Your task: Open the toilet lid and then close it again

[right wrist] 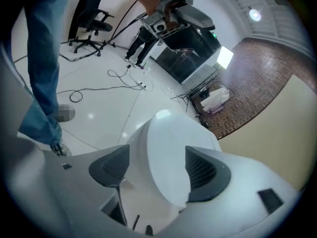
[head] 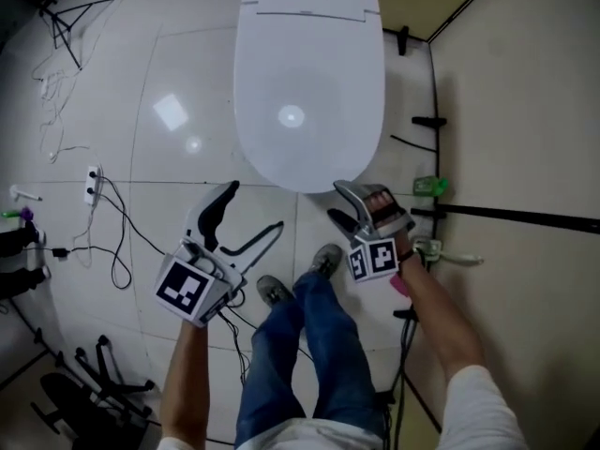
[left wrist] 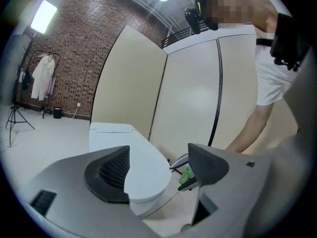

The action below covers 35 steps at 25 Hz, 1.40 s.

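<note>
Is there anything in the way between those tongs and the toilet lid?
Nothing visible. The toilet lid is down, with nothing lying on it. The right tongs are open at its front edge. The left tongs, also open, hang just off it over the floor.

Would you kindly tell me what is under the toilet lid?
The toilet lid lies shut; beneath it only the white toilet body shows. Whatever is inside is covered.

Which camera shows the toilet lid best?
The head view: the whole toilet lid shows from above, shut. The left gripper view catches it side-on, partly behind a jaw. The right gripper view sees it close and foreshortened, framed between the jaws.
</note>
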Motion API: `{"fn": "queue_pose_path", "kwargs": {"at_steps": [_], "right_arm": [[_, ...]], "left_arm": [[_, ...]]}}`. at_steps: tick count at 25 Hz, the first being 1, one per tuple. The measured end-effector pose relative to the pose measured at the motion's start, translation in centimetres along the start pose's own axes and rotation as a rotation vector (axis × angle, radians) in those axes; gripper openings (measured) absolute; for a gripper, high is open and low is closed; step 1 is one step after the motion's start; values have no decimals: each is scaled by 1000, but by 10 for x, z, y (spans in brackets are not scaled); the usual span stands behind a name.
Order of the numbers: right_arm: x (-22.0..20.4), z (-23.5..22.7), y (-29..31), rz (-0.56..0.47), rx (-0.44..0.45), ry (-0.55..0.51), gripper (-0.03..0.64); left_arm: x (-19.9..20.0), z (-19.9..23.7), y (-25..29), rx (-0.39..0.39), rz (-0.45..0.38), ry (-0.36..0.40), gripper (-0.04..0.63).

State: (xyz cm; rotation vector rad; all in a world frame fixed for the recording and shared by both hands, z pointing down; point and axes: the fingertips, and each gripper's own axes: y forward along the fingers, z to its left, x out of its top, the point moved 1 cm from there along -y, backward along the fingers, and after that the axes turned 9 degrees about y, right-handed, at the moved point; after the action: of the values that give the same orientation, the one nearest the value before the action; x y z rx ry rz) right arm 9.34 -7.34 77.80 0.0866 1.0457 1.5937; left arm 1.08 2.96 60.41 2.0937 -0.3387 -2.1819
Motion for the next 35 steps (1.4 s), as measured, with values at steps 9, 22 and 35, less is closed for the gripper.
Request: {"fn": "queue_pose_path", "kwargs": {"at_steps": [9, 22, 35], "right_arm": [[-17, 6, 72, -15, -57, -73, 346], [-2, -4, 48, 9, 14, -145, 246], [94, -157, -58, -67, -112, -72, 176]], "left_arm": [[-77, -9, 5, 11, 14, -67, 368], [-77, 3, -3, -19, 139, 56, 368], [-1, 56, 66, -77, 352, 980, 373]]}}
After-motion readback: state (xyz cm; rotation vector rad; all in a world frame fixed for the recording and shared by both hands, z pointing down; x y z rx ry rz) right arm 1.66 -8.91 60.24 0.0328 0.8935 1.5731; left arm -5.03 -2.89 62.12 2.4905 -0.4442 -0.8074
